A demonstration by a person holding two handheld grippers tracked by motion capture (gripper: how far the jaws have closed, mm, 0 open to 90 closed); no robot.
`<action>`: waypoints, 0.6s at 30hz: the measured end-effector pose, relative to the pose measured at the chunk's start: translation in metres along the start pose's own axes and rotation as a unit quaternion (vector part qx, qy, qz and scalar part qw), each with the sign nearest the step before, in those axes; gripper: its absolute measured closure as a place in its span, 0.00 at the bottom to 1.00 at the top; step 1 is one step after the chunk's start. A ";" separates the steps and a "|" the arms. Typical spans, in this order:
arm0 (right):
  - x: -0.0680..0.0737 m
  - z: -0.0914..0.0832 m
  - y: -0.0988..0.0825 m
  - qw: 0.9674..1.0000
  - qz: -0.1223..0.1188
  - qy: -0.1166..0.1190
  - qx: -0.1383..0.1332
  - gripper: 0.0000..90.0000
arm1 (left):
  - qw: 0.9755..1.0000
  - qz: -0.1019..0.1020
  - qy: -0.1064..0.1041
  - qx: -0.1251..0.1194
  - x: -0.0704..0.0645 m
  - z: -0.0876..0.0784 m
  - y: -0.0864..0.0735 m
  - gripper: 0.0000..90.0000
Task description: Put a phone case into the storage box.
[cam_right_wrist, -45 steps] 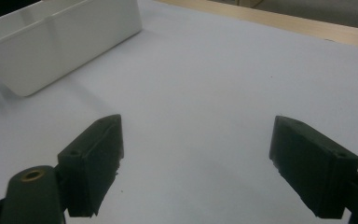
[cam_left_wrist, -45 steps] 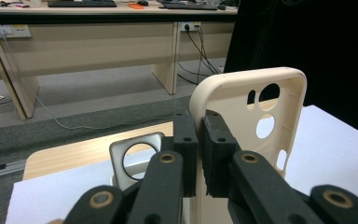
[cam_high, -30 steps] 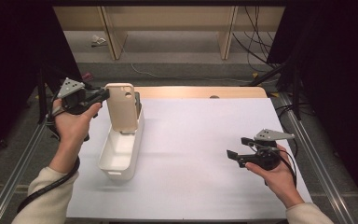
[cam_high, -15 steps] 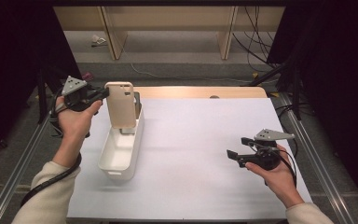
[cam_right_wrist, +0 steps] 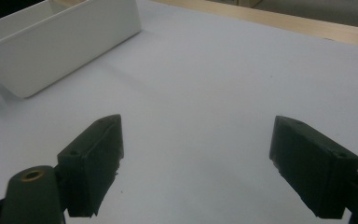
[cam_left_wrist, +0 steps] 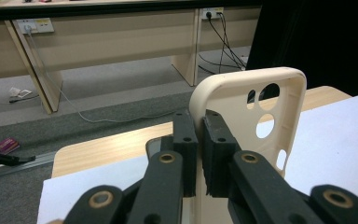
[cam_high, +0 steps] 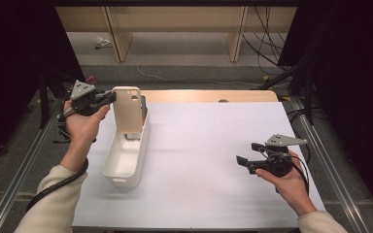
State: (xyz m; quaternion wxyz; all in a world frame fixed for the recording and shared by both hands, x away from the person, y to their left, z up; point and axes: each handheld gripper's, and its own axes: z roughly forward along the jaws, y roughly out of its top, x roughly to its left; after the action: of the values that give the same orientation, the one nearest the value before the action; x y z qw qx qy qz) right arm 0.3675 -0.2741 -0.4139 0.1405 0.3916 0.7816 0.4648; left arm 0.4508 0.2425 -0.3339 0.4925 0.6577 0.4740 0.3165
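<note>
The phone case, a cream shell with round camera holes, is standing upright in the jaws of the left hand-held gripper, which are clamping one long edge of it, as the left gripper view is showing from close behind. The case is hanging just off the jaw tips, over the far end of the white bin, its lower edge dipping toward the bin's open top; whether it is touching the rim cannot be told. The bin is lying lengthwise on the white sheet of the desk, below and beside the hand that is carrying this gripper. The desk's wooden far edge is running just beyond the case.

The right hand-held gripper is hovering well apart from the bin, near the sheet's right edge, its jaws standing wide with nothing between them. In the right gripper view, bare white sheet is stretching ahead of its jaws to the bin's near corner, leaving wide room between the two hands.
</note>
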 end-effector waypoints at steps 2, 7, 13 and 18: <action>0.000 0.000 0.000 1.000 0.000 0.000 0.000 0.20 | 1.000 0.000 0.001 0.001 0.001 0.001 -0.001 0.94; 0.000 0.000 0.000 1.000 0.000 0.001 0.000 0.20 | 1.000 0.001 0.005 0.003 0.002 0.005 -0.003 0.94; 0.000 0.000 0.000 1.000 -0.001 0.000 -0.001 0.20 | 1.000 0.005 0.013 0.006 0.004 0.009 -0.008 0.94; 0.000 0.000 0.000 1.000 -0.001 0.001 0.000 0.20 | 1.000 0.002 0.014 0.012 0.006 0.013 -0.013 0.94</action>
State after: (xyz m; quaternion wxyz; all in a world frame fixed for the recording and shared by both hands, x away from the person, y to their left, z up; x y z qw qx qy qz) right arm 0.3674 -0.2738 -0.4138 0.1404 0.3901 0.7823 0.4648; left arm 0.4605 0.2440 -0.3506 0.4772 0.6603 0.4831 0.3209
